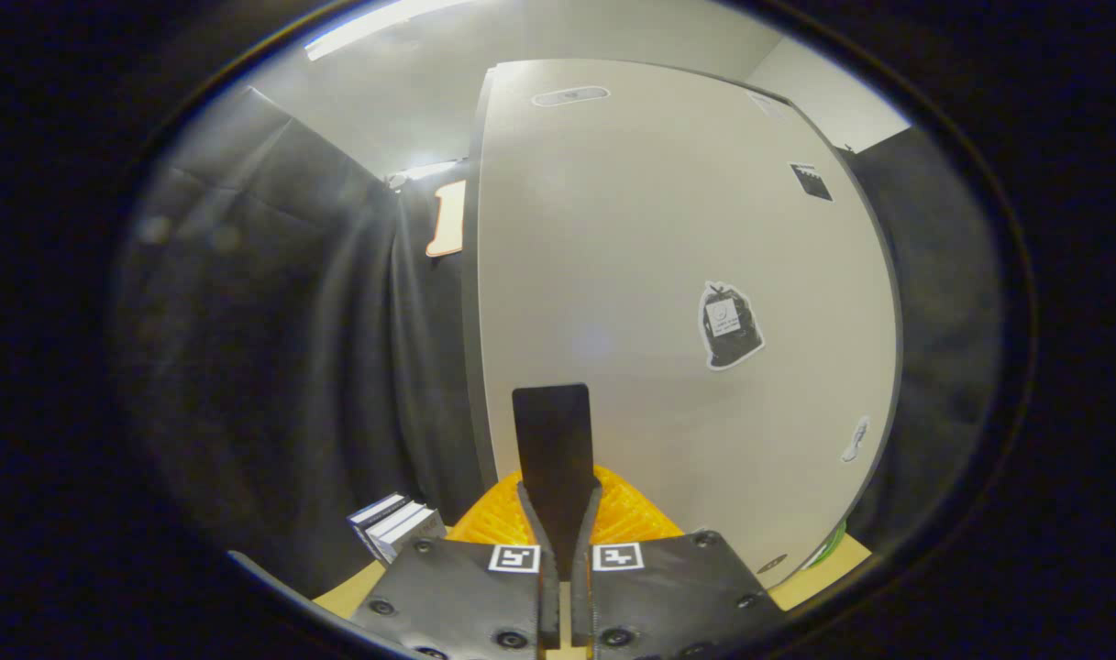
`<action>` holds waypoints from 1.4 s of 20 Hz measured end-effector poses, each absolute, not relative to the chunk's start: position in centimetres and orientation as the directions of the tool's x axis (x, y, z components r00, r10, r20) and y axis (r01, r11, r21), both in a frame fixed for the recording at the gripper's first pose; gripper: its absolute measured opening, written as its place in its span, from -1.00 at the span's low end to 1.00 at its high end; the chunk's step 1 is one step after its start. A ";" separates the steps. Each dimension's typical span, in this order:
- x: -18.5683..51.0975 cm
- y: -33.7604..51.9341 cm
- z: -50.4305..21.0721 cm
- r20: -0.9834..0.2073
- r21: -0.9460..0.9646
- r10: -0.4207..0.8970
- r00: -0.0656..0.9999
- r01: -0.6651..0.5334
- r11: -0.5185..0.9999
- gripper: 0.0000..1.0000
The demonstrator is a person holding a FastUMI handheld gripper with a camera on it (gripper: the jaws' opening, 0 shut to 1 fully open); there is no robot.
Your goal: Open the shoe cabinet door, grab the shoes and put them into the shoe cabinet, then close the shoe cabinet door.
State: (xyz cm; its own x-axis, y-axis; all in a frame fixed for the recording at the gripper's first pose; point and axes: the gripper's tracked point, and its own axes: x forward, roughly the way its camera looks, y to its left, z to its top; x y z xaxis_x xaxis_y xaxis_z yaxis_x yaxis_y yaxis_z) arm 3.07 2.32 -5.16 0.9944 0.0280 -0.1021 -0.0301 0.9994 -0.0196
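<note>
The shoe cabinet's white door (649,238) stands upright just ahead of me, its flat face turned toward the fingers. An oval recessed grip (570,95) sits near its top edge. A few stickers are on the panel, the largest a dark bag-shaped one (730,324). My gripper (554,412) points at the lower part of the door near its left edge (477,302). The two black fingers are pressed together with nothing between them, orange ribbing (626,513) showing behind them. Whether the tips touch the door is unclear.
Black cloth (282,348) hangs to the left of the cabinet and also on its right. A small stack of white and dark boxes (397,527) lies on the tan surface (351,594) at the lower left, beside the cabinet's foot.
</note>
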 end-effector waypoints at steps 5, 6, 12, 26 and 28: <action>0.6 1.6 -4.7 -0.095 -0.026 0.004 0.995 -0.006 1.000 -0.87; 0.0 1.3 -4.6 -0.094 -0.029 -0.003 0.996 0.000 1.000 -0.87; -2.1 0.6 -4.1 -0.083 -0.020 -0.052 0.995 0.051 0.999 -0.87; -3.7 -0.7 -3.7 -0.060 -0.008 -0.159 0.986 0.158 0.987 -0.87; -4.0 -0.9 -3.6 -0.060 -0.003 -0.172 0.983 0.172 0.985 -0.88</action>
